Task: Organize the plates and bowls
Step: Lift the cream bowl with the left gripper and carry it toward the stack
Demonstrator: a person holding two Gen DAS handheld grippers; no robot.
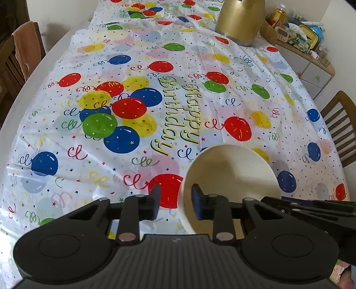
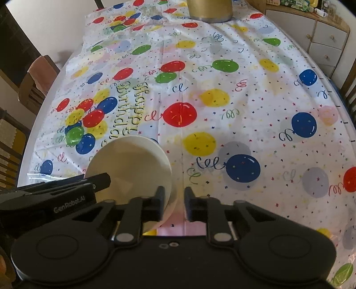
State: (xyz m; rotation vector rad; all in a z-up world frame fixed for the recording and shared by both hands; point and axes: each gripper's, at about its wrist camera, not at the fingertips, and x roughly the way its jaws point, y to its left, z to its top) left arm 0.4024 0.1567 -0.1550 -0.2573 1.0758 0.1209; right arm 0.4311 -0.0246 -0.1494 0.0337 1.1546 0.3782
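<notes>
A cream bowl (image 1: 231, 171) is held above the balloon tablecloth, and both grippers straddle its rim. In the left wrist view my left gripper (image 1: 175, 201) has the bowl's left rim between its fingers, one finger outside and one inside. In the right wrist view the same bowl (image 2: 131, 162) sits at lower left and my right gripper (image 2: 174, 205) has the bowl's right rim between its fingers. Whether the pads press the rim is unclear. The left gripper's body (image 2: 66, 195) shows at the left edge of that view.
A gold kettle (image 1: 240, 20) stands at the table's far end. A "Happy Birthday" balloon tablecloth (image 1: 133, 111) covers the oval table. Wooden chairs (image 1: 342, 126) stand at both sides. A cabinet (image 1: 311, 66) with clutter is at the far right.
</notes>
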